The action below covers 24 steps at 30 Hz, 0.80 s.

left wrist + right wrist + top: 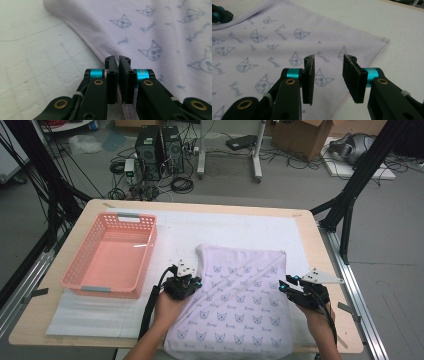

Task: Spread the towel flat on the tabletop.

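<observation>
High view is showing a person working at the table (320, 250) with a pair of tongs in each hand, and the work looks like folding the lilac cloth (235, 305) printed with small cat faces. Far to the left of the left tongs (186, 281) a pink basket (80, 270) is standing with nothing in it, so the cloth is not yet put away.

In the left gripper view the left tongs (118, 60) are sitting at the stitched hem of the cloth (160, 32), and the two black pads are standing almost together. The hem is running in between them at the bottom, so I judge they are clamped on the left edge of the cloth; how firmly they are pinching it I cannot tell.

Between the two pairs of tongs the cloth is lying flat on the white mat (170, 232), with its near part reaching the table edge by the person.

In the right gripper view the right tongs (329, 60) are hovering over the right edge of the cloth (262, 37), near its far corner. Their pads are standing apart with nothing between them.

So the task seems to be at its beginning: one side is being gripped, the other side is waiting for a grip, and lifting, folding and placing in the basket are remaining.
</observation>
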Tool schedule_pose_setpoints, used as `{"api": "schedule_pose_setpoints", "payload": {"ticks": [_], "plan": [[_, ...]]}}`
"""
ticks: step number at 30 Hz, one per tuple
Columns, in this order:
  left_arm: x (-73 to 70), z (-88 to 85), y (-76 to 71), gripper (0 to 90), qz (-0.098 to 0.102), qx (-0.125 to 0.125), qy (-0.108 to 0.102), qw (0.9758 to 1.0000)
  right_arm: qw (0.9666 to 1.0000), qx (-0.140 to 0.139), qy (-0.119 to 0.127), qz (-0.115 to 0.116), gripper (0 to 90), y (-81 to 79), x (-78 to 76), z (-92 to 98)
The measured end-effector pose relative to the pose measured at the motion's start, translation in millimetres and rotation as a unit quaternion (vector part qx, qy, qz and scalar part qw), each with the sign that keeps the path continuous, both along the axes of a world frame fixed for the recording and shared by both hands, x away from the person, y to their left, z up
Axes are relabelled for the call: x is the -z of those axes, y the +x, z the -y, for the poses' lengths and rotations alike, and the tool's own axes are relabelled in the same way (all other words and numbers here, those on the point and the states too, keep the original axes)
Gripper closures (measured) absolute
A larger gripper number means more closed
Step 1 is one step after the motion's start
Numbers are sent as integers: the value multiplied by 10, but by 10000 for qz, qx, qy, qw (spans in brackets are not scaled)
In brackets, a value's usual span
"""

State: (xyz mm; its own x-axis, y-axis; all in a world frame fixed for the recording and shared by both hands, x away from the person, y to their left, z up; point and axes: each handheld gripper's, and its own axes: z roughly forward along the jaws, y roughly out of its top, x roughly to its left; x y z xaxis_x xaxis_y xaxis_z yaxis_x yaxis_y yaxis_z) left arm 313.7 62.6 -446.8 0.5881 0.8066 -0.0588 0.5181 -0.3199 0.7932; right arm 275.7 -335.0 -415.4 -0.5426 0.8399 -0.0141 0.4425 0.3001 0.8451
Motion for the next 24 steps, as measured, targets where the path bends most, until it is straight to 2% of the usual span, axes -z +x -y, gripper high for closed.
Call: {"api": "schedule_pose_setpoints", "payload": {"ticks": [1, 4, 8, 10, 12, 14, 17, 20, 22, 23, 24], "plan": [[-8, -43, 6, 858, 37, -156, 100, 9998, 10000, 10, 1, 4, 615, -4, -4, -3], [-9, -240, 25, 857, -34, -613, 146, 9980, 10000, 4, 13, 7, 614, -1, 0, -2], [2, -419, 5, 856, -63, -976, 137, 9951, 10000, 55, -16, -67, 614, 17, 34, 2], [6, -464, -14, 845, -121, -932, -37, 9956, 9998, 160, -31, -146, 612, 27, 57, 10], [3, -474, -22, 738, -193, -790, -231, 9964, 9994, 275, -33, -219, 598, 40, 77, 34], [-15, -470, -20, 620, -44, -758, -356, 9965, 9987, 408, 21, -316, 583, 58, 103, 62], [-37, -453, 49, 576, 23, -735, -593, 9955, 9978, 477, 79, -459, 579, 93, 170, 70], [-29, -431, 144, 576, 57, -747, -1043, 9917, 9971, 422, 60, -634, 586, 124, 249, 8], [-2, -423, 199, 566, 99, -780, -1272, 9888, 9967, 403, -94, -701, 597, 156, 292, -35], [11, -415, 234, 568, 32, -784, -1233, 9893, 9964, 408, -154, -727, 597, 166, 306, -50], [14, -397, 289, 567, -62, -715, -1059, 9918, 9963, 388, -156, -747, 597, 170, 314, -59]]}}
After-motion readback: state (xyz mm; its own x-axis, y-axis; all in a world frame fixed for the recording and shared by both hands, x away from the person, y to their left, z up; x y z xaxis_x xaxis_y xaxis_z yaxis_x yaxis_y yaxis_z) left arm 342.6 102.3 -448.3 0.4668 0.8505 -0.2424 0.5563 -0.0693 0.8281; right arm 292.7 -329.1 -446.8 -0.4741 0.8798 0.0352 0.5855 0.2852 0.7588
